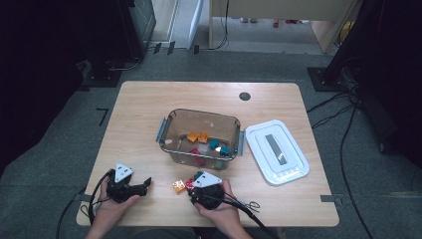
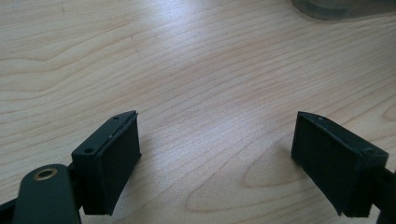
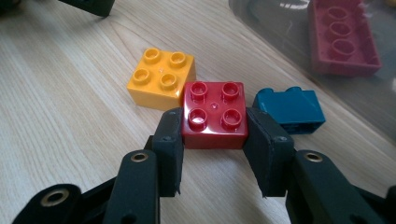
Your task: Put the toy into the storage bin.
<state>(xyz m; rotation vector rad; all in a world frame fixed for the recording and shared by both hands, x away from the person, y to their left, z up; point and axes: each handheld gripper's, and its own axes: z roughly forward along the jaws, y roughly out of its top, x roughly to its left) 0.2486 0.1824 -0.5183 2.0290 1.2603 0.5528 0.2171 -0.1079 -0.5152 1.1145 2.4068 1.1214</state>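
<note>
Red brick (image 3: pixel 214 114) sits on the bench (image 1: pixel 149 114) at the near edge, at about 6 o'clock from the bin (image 1: pixel 199 137). Right tongs (image 3: pixel 214 135) clamped on it, one jaw on each side face, brick flat on the wood, studs up. Side grip leaves the studs free, so it looks like the pick for loading into the bin.

Yellow brick (image 3: pixel 161 77) touches the red one's corner at 10 o'clock in the right gripper view; teal brick (image 3: pixel 290 109) just beside it at 3 o'clock. Tight neighbours, lift straight up or they may get dragged.

Left tongs (image 2: pixel 217 154) wide apart over bare wood, gripping nothing, parked at 9 o'clock from the bricks, out of the way.

Bin is clear smoky plastic, open, with grey latches. Inside: two orange bricks (image 1: pixel 197 136), two teal ones (image 1: pixel 219 147), red pieces (image 1: pixel 197 155) at the near wall. White lid (image 1: pixel 276 151) is off, flat on the bench at 3 o'clock from the bin, so the opening is free.
</note>
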